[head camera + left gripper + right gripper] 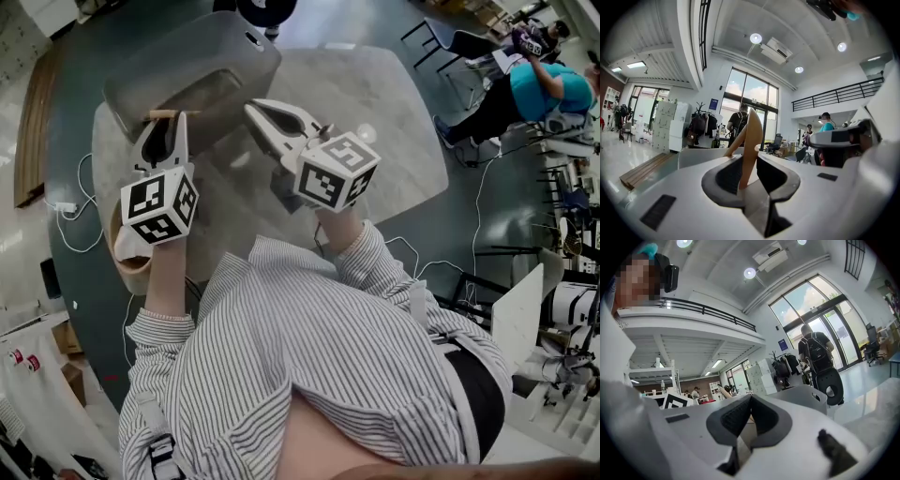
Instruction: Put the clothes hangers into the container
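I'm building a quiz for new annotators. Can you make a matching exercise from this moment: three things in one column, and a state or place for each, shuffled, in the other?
Things:
1. wooden hanger
2. grey container
3. right gripper

States or places:
A. fingers together at the tips
B. stands on the table
C. clamped in the left gripper

Pairs: 1-C, 2-B, 3-A

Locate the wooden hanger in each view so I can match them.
Head view: hanger upper left, by the container's near rim.
Left gripper view: centre, upright between the jaws.
Right gripper view: likely the small tan tip left of centre.
Shared landmark: grey container.
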A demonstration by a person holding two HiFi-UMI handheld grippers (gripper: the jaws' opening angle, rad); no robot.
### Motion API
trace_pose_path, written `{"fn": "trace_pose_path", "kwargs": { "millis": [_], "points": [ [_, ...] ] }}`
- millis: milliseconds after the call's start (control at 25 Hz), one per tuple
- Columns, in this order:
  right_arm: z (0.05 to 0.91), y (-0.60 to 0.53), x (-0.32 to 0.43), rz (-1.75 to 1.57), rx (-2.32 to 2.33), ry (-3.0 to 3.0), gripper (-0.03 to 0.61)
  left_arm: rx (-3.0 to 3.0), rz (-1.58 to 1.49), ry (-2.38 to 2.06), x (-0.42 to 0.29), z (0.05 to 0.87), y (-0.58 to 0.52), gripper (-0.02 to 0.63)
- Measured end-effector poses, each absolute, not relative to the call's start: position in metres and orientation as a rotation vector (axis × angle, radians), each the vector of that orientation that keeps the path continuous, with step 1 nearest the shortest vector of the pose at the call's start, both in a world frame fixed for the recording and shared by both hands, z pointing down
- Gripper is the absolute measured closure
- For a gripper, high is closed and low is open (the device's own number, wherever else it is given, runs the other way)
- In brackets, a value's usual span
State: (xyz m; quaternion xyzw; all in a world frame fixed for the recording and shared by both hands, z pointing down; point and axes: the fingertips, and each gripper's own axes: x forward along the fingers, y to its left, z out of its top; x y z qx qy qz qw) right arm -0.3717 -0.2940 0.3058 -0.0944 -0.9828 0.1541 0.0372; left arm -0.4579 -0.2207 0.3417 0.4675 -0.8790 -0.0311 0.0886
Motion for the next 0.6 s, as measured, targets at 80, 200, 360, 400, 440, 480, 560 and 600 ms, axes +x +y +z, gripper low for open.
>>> {"fn": "trace_pose_path", "kwargs": {
  "millis": [80, 200, 360, 400, 440, 480, 560, 600],
  "points": [
    [0.307, -0.291, -0.371, 0.48, -0.29, -3.012, 0.563, 1.404, -0.081, -2.599, -0.452, 0.347, -0.222, 0.528],
    [0.309, -0.287, -0.37, 0.491, -0.286, -3.005, 0.563, 1.41, -0.067, -2.592, -0.449, 0.349, -0.221, 0.528],
    [0.314, -0.282, -0.368, 0.505, -0.283, -2.994, 0.563, 1.436, -0.042, -2.555, -0.447, 0.353, -0.22, 0.528],
    [0.314, -0.281, -0.367, 0.507, -0.279, -2.994, 0.563, 1.445, -0.036, -2.543, -0.446, 0.354, -0.221, 0.528],
    [0.315, -0.28, -0.367, 0.511, -0.276, -2.994, 0.563, 1.454, -0.03, -2.531, -0.446, 0.356, -0.222, 0.528],
    [0.316, -0.279, -0.366, 0.514, -0.272, -2.995, 0.563, 1.46, -0.026, -2.521, -0.445, 0.358, -0.222, 0.528],
    [0.316, -0.276, -0.364, 0.517, -0.266, -2.992, 0.563, 1.47, -0.027, -2.505, -0.443, 0.359, -0.22, 0.528],
    [0.317, -0.274, -0.362, 0.517, -0.263, -2.991, 0.563, 1.476, -0.03, -2.499, -0.441, 0.359, -0.219, 0.528]
  ]
}}
